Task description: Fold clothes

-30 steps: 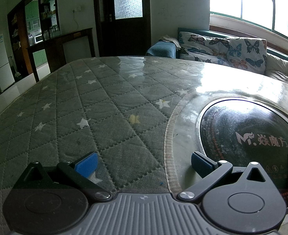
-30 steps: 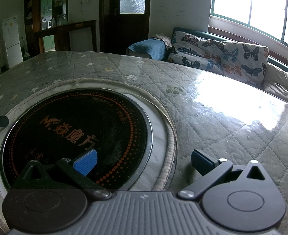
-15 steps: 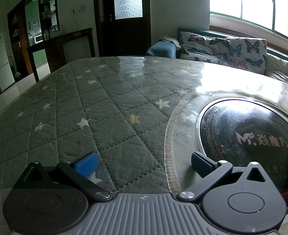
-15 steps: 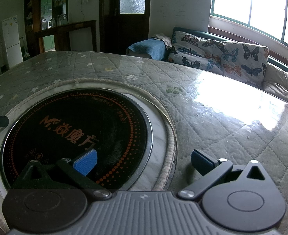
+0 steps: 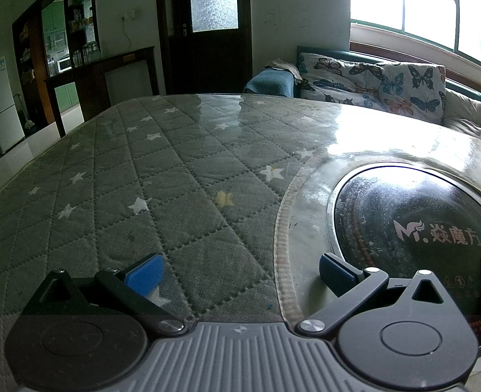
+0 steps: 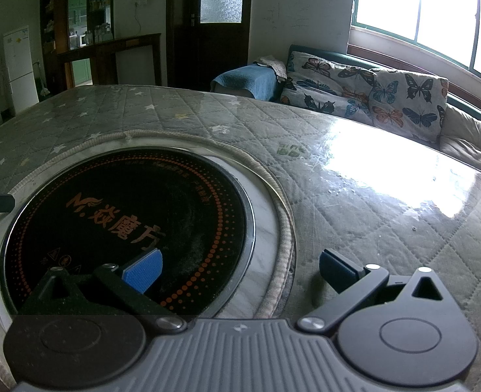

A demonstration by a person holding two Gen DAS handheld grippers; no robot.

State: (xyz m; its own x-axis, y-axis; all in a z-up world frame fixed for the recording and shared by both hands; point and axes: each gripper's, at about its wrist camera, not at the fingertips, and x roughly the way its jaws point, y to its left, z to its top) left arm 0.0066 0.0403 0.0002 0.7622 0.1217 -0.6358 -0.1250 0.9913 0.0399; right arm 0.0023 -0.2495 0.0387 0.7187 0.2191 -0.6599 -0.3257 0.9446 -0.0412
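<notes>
Clothes: none are showing; nothing has changed.
You are holding both grippers, left and right, spread empty, cooktop at ten o'clock.

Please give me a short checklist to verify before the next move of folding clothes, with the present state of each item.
1. Left tool open and holding nothing: ok.
2. Right tool open and holding nothing: ok.
3. Clothes in view to fold: not ok, none on the table.
4. Flat free area on the quilted cover: ok.
5. Cooktop in the table switched off: cannot tell.
6. Tools apart from each other: ok, they sit at either side of the cooktop.
</notes>
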